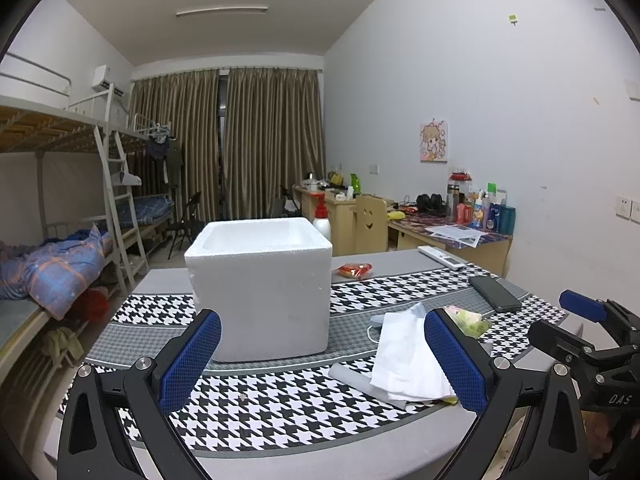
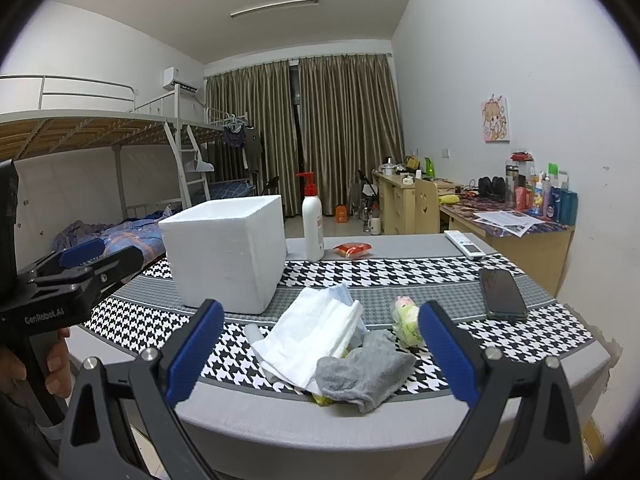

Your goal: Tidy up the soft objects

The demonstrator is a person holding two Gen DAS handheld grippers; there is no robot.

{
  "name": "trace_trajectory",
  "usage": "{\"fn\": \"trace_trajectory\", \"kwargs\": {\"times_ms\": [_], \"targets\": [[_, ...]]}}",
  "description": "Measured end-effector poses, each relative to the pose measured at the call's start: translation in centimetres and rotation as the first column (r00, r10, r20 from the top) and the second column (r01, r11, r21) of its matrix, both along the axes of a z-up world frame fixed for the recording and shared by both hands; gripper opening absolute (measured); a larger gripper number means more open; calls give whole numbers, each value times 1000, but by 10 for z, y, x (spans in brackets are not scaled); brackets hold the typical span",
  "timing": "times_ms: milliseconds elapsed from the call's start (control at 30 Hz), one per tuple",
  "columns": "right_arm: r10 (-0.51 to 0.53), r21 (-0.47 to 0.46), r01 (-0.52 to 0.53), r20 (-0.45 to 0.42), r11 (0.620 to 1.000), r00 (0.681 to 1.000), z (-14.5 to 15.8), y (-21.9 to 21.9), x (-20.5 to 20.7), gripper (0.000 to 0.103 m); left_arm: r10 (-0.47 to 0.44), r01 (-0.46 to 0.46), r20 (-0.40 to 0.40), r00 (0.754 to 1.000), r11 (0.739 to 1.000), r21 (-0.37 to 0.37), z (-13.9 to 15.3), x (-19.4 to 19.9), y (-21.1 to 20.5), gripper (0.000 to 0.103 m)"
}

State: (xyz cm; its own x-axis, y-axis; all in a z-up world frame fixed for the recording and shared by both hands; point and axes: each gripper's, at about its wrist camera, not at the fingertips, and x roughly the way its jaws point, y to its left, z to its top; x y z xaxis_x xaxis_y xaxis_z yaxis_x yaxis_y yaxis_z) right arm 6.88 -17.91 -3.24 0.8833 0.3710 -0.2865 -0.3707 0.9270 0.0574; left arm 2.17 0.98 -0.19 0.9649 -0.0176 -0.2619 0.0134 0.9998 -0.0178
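Left claw stood with its two blue pads wide apart and nothing between them, above the near edge of the surface, which carried a black-and-white houndstooth cloth. Right claw likewise spread wide, empty, above the near edge; the soft pile lay just ahead of it on the cloth.

Soft pile, near the front edge: a white tissue, crumpled and partly unfolded, lay on top. A grey sock lay at the front of the pile, touching the tissue's near side and reaching onto the plain grey border. A light blue mask showed from under the tissue's far end. A small pale green and pink packet lay just beside the pile, to its right.

White foam box, open at the top, stood upright on the cloth to the left of the pile and behind it; its inside could not be seen well. A white pump bottle with a red top stood behind the box. A red snack packet lay near the bottle. A dark phone lay flat on the right of the surface, well apart from the pile; a white remote lay beyond it.

A hand gripped the left tool's handle, seen from the right wrist view.
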Motion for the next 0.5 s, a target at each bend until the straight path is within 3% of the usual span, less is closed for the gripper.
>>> {"fn": "trace_trajectory", "kwargs": {"times_ms": [500], "targets": [[-43, -15, 42, -55, 999, 998, -4, -3, 30, 99, -57, 57, -57, 997, 998, -1, -6, 29, -4, 102]]}}
